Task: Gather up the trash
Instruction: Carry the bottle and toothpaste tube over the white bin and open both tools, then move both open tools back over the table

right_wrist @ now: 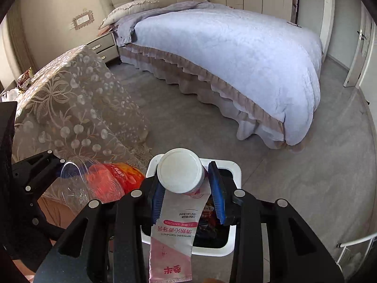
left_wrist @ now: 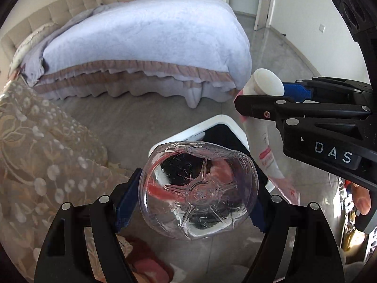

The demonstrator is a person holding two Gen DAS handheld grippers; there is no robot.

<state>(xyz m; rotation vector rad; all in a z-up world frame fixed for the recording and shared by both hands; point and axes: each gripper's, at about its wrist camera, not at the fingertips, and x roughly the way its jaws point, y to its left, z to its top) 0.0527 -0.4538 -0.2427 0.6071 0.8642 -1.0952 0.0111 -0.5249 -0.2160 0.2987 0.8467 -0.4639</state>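
Dropping both pieces cleanly means centring each over the white bin (right_wrist: 235, 172), low in the right wrist frame, before letting go. The left gripper (left_wrist: 198, 202), at lower centre of its own view, pinches a clear plastic bottle (left_wrist: 198, 188) sideways. The right gripper (right_wrist: 186, 188) clamps a pink toothpaste tube (right_wrist: 174, 235) below its white cap (right_wrist: 180, 169), directly above the opening; release it first.

We see the white bin (right_wrist: 235, 172) standing open on the bare grey floor (right_wrist: 294, 188), with clear room on its bed (right_wrist: 235, 59) side and to the right. To its left the cloth-draped desk (right_wrist: 70, 108) crowds close, and our two loaded hand-held grippers hang side by side above the opening.
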